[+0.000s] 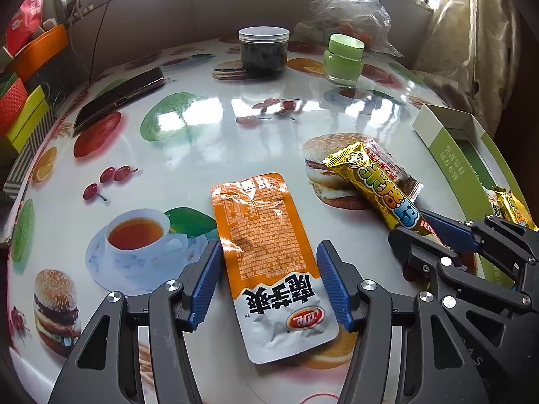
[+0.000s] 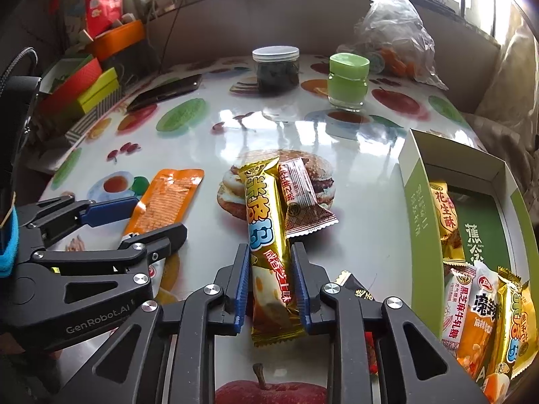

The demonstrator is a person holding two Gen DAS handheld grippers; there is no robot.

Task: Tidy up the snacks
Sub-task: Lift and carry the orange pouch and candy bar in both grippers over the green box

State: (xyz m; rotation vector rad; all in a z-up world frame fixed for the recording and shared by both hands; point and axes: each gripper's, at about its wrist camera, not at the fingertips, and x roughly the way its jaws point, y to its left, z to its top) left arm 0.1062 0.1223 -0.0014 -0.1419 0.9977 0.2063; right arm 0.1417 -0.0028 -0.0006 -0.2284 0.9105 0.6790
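On the glossy, fruit-printed table [image 1: 209,124], two snacks sit under the two grippers. The left gripper [image 1: 269,282] has its blue-padded fingers [image 1: 331,279] spread wide to either side of an orange and white snack pouch [image 1: 266,256], which lies flat on the table; the pads stand just beside its edges, and I cannot tell whether they touch it. The right gripper [image 2: 270,286] has its fingers [image 2: 299,286] drawn in close around a long gold snack bar [image 2: 269,249], the pads against its sides near the lower end. That bar lies over a printed burger, and a small brown-and-white candy packet [image 2: 301,198] rests just beside its upper half, touching it. At the right stands an open green box [image 2: 417,202] already holding several wrapped snacks [image 2: 485,313]. Farther back on the table are a dark-filled jar with a white lid [image 2: 276,67], a small green jar [image 2: 348,80], a crumpled clear plastic bag [image 2: 394,33] and a dark phone [image 1: 118,96] off to the left.
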